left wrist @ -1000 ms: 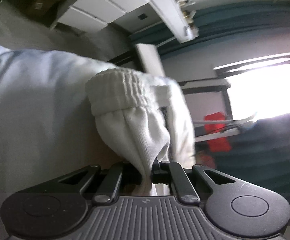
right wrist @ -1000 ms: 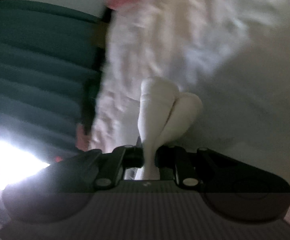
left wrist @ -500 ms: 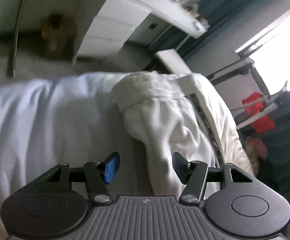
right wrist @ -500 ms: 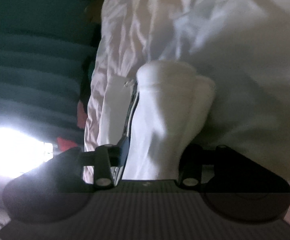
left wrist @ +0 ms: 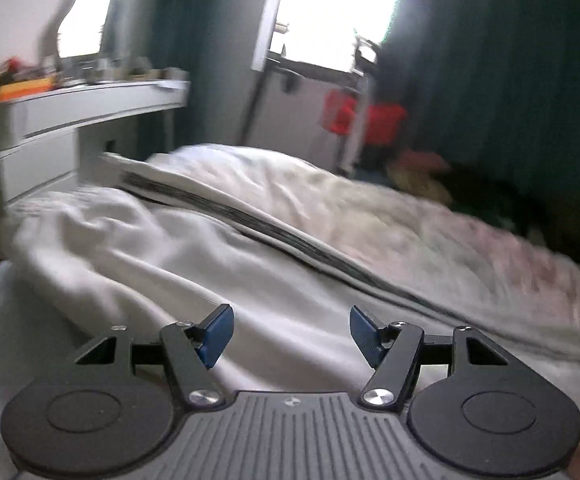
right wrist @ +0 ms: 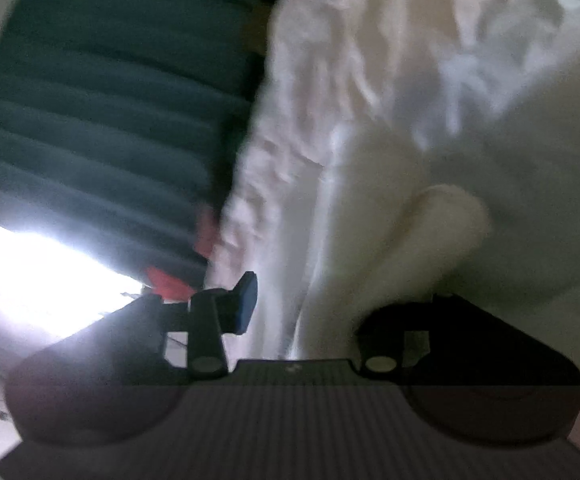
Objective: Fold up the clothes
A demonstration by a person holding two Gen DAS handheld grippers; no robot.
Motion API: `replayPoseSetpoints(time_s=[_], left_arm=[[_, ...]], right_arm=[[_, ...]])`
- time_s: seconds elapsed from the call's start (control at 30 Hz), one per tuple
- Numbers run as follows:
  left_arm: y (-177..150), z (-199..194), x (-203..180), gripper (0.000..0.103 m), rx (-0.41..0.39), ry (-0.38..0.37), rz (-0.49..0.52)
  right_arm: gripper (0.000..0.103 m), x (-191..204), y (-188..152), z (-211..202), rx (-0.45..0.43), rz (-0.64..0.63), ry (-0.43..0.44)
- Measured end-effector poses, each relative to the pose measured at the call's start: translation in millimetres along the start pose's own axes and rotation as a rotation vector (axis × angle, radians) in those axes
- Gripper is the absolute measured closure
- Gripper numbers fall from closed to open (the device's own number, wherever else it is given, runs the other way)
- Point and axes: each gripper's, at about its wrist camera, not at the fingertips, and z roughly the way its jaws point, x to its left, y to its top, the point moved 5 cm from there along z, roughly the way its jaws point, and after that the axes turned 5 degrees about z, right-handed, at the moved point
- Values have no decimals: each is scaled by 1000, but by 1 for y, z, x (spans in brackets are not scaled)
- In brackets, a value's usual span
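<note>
A white garment point(left wrist: 138, 264) lies spread on the bed in front of my left gripper point(left wrist: 290, 332), which is open and empty just above the cloth. In the right wrist view, a rounded fold of the white garment point(right wrist: 430, 240) lies between the open jaws of my right gripper point(right wrist: 330, 304). Its left blue pad point(right wrist: 246, 300) shows; the right one is hidden behind the cloth. Both views are blurred by motion.
A pale rumpled duvet point(left wrist: 430, 232) with a dark stripe point(left wrist: 290, 240) covers the bed. A white dresser point(left wrist: 70, 128) stands at left. Dark teal curtains point(left wrist: 510, 80), a bright window point(left wrist: 330, 12), red items point(left wrist: 370, 120) on a rack behind.
Both grippers opened and let go of the white garment. The left gripper swung up level and now looks across the bed; the right gripper drew back a little.
</note>
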Motion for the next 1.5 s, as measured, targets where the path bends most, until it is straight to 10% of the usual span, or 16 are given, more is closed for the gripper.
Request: replayPoseSetpoints(time_s=[0.1, 0.3, 0.53, 0.63, 0.77, 1.13, 1.33, 1.5], left_arm=[[-11, 13, -20, 36, 22, -22, 60], [-39, 33, -36, 36, 113, -9, 147], [-44, 44, -35, 35, 145, 3, 182], [-44, 44, -37, 34, 149, 10, 197], [-42, 44, -36, 33, 144, 18, 202], [-36, 43, -39, 33, 123, 48, 225], [-29, 37, -35, 34, 115, 35, 197], [-20, 25, -31, 33, 67, 18, 165]], right_arm=[[57, 4, -4, 8, 20, -86, -29], [56, 31, 0, -1, -68, -72, 176], [59, 23, 3, 20, -133, -36, 1], [83, 24, 2, 27, -181, -56, -67], [88, 33, 2, 35, -241, -128, -134], [91, 139, -61, 12, -434, -809, -155], [91, 200, -171, 10, -453, -1328, 0], [91, 183, -293, 13, -259, -1642, 106]])
